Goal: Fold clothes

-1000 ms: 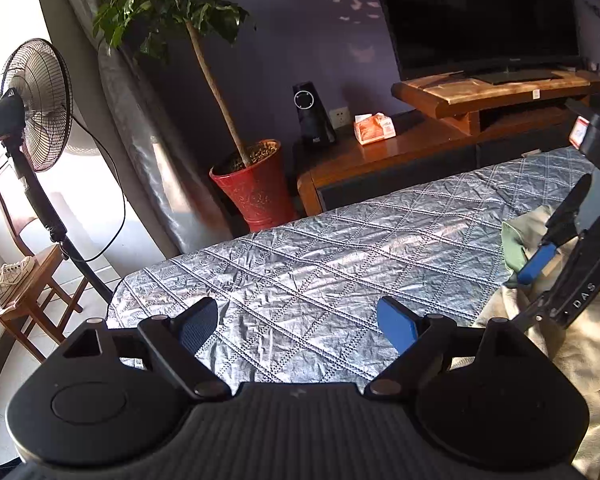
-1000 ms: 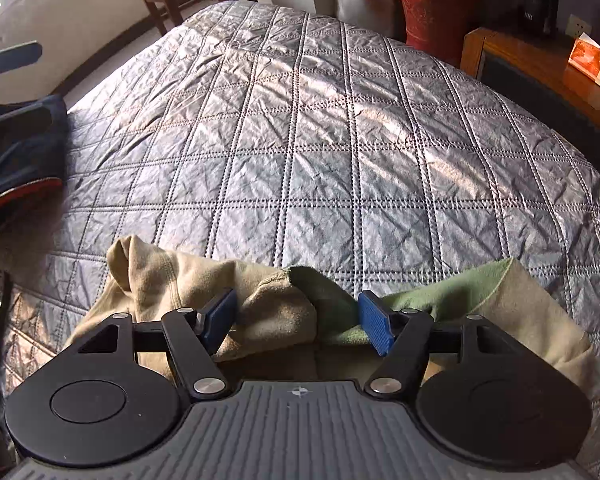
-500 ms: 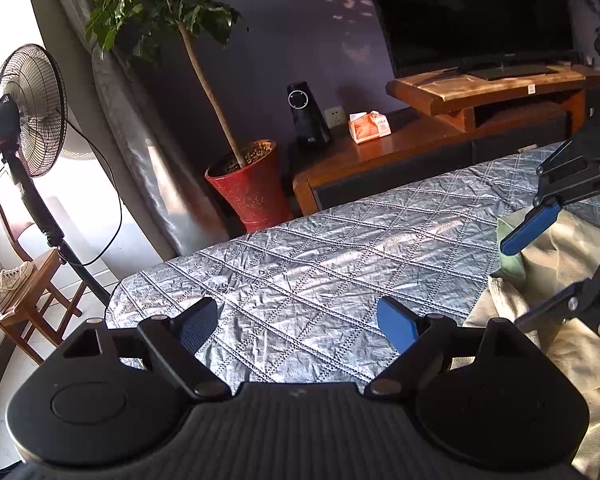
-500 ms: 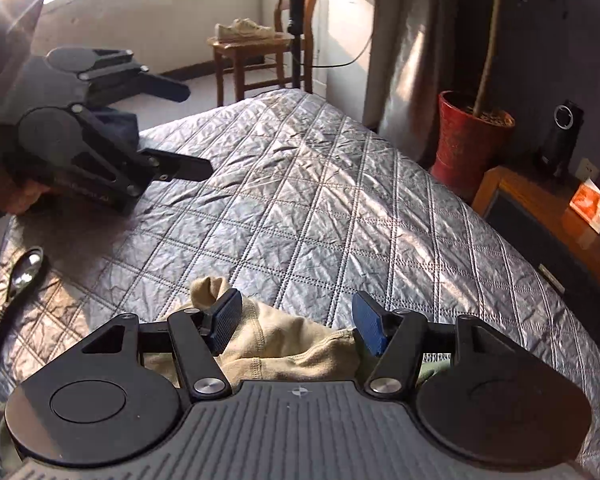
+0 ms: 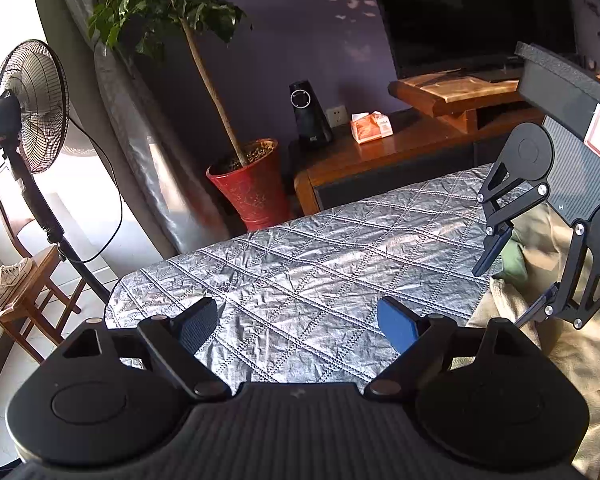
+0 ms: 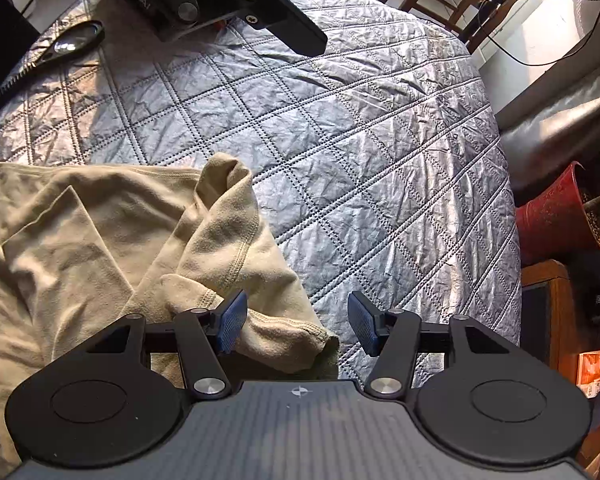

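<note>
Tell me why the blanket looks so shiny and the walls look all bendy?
Left wrist view: sun from the window side glints off the quilted bedspread, and the fisheye lens curves the TV and fan. Right wrist view: bright patches on the bedspread, shadow under the left hand-held gripper; the beige garment looks sharp.

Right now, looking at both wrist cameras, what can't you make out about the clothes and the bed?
- Beige garment: right wrist view, its lower and left parts are cut off by the frame edge and hidden by the right hand-held gripper, so its type is unclear.
- Green cloth: left wrist view, mostly hidden behind the right hand-held gripper.
- Dark object on the quilt: right wrist view, partly shadowed under the left hand-held gripper; can't identify it.
</note>
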Tool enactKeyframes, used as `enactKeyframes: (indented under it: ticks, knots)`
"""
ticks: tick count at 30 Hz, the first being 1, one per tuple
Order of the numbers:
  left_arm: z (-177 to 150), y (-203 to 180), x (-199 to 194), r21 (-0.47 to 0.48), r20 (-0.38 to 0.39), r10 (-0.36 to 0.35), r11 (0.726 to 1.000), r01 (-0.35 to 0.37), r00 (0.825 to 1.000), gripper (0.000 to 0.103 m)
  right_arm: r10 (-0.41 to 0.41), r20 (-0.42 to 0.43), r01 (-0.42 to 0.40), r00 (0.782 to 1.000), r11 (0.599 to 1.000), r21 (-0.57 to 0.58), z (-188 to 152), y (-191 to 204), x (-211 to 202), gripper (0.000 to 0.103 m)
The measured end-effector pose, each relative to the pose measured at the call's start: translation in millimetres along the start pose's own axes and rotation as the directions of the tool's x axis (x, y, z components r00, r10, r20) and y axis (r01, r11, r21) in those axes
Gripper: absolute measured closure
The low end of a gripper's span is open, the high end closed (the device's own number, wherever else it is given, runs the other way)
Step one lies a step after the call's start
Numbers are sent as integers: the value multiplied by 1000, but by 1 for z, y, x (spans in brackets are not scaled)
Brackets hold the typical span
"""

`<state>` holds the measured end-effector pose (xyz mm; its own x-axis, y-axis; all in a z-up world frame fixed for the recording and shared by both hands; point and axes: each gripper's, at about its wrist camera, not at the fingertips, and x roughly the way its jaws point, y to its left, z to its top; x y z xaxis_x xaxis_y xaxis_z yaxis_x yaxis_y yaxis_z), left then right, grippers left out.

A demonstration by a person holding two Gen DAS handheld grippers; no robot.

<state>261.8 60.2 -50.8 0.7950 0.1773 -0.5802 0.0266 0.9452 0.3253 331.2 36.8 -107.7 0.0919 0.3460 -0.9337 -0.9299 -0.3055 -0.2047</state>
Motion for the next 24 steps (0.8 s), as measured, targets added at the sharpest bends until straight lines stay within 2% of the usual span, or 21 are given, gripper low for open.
enactKeyframes:
  ticks: [2,5,9,12,14,15,17,18,20,22,24]
  knots:
    - [0,-1,0,6,0,-2,1000,2,1000,18,26,-26,-26,999,1000,-17,-3,0,10,40]
    - [0,-1,0,6,0,-4,1000,4,1000,18,51,-76,-53,996,998,-32,-10,4,21,46]
    - [0,0,1,5,-1,-3,1000,3,1000,18,74,-55,-72,996,997,36,-18,-3,16,53]
    - [0,0,2,5,-3,-2,1000,2,1000,18,77,-47,-75,996,996,50,-23,-6,8,53]
    - [1,-2,2,8,-2,-3,1000,3,1000,18,77,-65,-75,995,996,42,-26,-4,9,60]
    - [1,-3,2,11,-1,-5,1000,5,1000,18,82,-71,-79,994,996,42,-26,-3,11,68]
    - [1,-5,1,19,-1,-7,1000,7,1000,18,79,-59,-76,995,996,48,-27,0,12,77]
    - [1,-6,1,23,0,-8,1000,8,1000,18,74,-53,-71,996,996,59,-27,1,11,86]
    - [0,-7,2,27,-2,-8,1000,8,1000,18,34,-43,-32,998,997,68,-29,3,9,95]
    - [0,-5,2,22,-4,-5,1000,5,1000,17,-37,13,35,999,992,119,-33,-2,-5,97]
    - [0,-4,2,18,-6,-2,1000,2,1000,17,-140,90,118,986,970,212,-38,-16,-25,97]
